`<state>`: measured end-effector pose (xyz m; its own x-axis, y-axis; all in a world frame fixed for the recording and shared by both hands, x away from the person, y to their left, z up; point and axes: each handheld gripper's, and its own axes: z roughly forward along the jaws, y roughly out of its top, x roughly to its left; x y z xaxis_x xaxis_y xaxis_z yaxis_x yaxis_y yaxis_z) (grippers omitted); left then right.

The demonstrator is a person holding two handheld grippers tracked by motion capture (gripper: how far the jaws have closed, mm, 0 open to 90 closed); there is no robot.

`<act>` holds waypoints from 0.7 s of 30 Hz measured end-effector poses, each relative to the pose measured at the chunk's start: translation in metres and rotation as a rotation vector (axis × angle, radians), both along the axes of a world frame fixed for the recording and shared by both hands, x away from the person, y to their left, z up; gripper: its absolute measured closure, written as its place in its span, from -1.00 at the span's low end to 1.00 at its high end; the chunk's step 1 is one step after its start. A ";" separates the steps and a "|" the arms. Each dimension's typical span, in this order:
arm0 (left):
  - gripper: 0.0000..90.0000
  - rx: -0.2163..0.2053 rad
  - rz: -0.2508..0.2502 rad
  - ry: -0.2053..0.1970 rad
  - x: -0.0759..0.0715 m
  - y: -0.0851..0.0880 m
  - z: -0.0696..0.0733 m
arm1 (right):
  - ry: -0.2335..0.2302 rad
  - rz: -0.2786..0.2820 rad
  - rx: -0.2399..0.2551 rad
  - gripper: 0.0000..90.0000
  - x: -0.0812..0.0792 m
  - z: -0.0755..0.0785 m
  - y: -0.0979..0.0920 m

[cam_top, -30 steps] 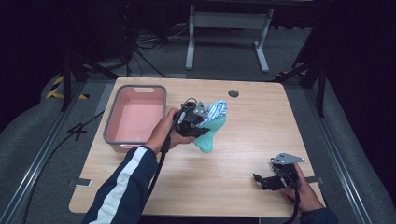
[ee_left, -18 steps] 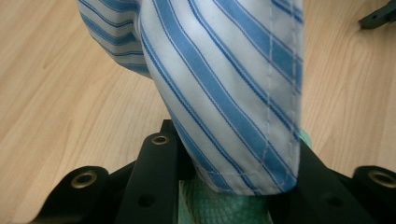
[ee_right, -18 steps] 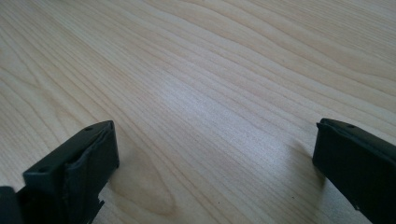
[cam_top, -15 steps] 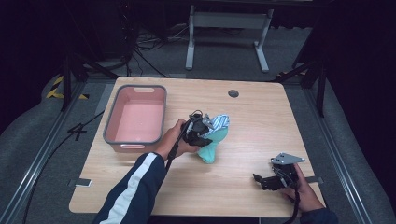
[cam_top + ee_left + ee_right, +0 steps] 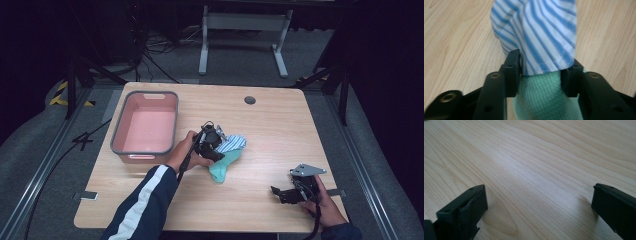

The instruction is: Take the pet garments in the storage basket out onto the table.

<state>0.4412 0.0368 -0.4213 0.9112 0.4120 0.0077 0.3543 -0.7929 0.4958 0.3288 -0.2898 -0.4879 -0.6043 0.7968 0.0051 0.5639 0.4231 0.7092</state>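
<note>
While the wooden table [image 5: 280, 125] spans the middle of the high view, the pink bin [image 5: 146, 126] sits at its left-centre part, and the bundle of cloths lies just right of it near the frame's centre, apart from the bin's wall. That bundle runs from the blue-striped cloth [image 5: 232, 143] at upper right down to the green cloth [image 5: 222, 167] at lower left, so its long axis slants across the frame. The left tool [image 5: 214, 146] sits right at it; in the left gripper view its jaws have just been opening and now stand on either side of the striped cloth [image 5: 541, 32] and green cloth [image 5: 542, 96], parted, the left pad at the hem and no squeeze to see. The right tool [image 5: 284, 194] rests at the lower right, well apart, its jaws spread over bare wood, so the left hand [image 5: 186, 152] is by far the nearer
</note>
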 end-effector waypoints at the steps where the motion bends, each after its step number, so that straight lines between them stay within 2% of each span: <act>1: 0.18 0.000 -0.002 -0.004 -0.001 0.000 0.000 | 0.000 0.000 0.000 -0.99 0.000 0.000 0.000; 9: 0.01 -0.002 -0.013 -0.026 -0.004 -0.002 0.005 | 0.000 0.000 0.000 -0.99 0.000 0.000 0.000; 13: -0.09 -0.020 0.007 -0.038 -0.008 -0.001 0.012 | 0.000 0.000 0.000 -0.99 0.000 0.000 0.000; 15: -0.16 -0.008 0.004 -0.063 -0.010 0.000 0.017 | 0.000 0.000 0.000 -0.99 0.000 0.000 0.000; 16: -0.19 -0.016 0.009 -0.069 -0.012 0.001 0.018 | 0.000 0.000 0.000 -0.99 0.000 0.000 0.000; 21: -0.27 -0.015 0.009 -0.079 -0.015 0.004 0.027 | 0.000 0.000 0.000 -0.99 0.000 0.000 0.000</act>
<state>0.4259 0.0413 -0.3945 0.9040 0.4212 0.0737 0.3209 -0.7821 0.5342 0.3288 -0.2898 -0.4879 -0.6043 0.7967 0.0048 0.5636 0.4232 0.7094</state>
